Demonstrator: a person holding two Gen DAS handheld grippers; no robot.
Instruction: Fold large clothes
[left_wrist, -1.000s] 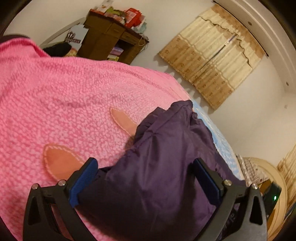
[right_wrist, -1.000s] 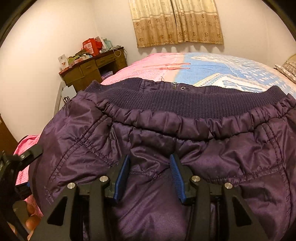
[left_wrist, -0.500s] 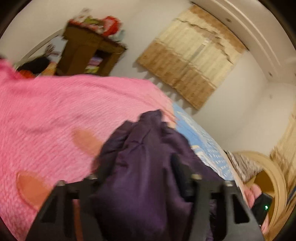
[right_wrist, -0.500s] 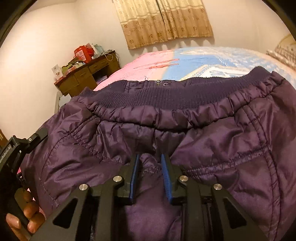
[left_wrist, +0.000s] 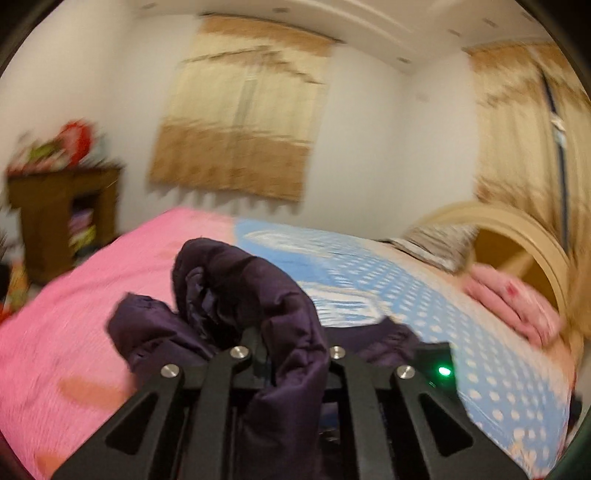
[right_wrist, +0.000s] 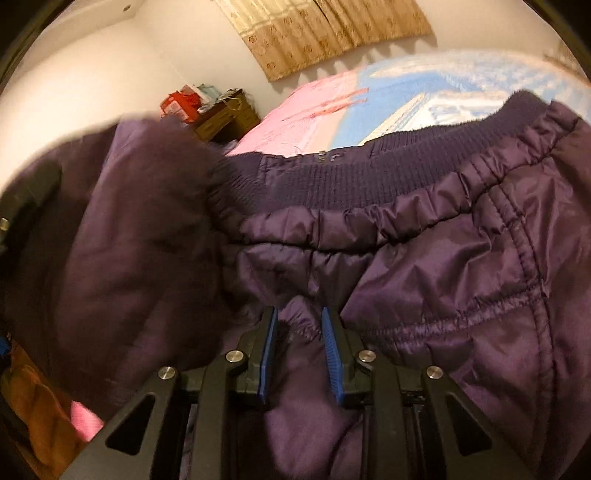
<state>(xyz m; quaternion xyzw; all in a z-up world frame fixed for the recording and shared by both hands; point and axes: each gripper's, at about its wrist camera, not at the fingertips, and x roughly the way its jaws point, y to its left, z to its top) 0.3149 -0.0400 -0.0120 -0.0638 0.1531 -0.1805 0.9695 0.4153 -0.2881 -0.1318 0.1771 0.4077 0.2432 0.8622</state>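
A dark purple padded jacket (right_wrist: 443, 266) with a ribbed knit hem (right_wrist: 351, 181) lies on the bed. My right gripper (right_wrist: 298, 328) is shut on a fold of the jacket near its gathered seam. My left gripper (left_wrist: 291, 354) is shut on a bunched part of the jacket (left_wrist: 258, 295) and holds it lifted above the bed; its pads are hidden by the fabric. In the right wrist view that lifted part (right_wrist: 122, 236) hangs blurred at the left, over the jacket body.
The bed has a pink blanket (left_wrist: 74, 314) and a blue dotted cover (left_wrist: 424, 302). A pink pillow (left_wrist: 517, 306) and headboard (left_wrist: 535, 251) are at the right. A cluttered wooden dresser (left_wrist: 62, 218) stands at the left wall. Curtains (left_wrist: 240, 129) hang behind.
My left gripper closed on the jacket, lifted it and swung right toward the other gripper. My right gripper closed on the jacket fold and tilted.
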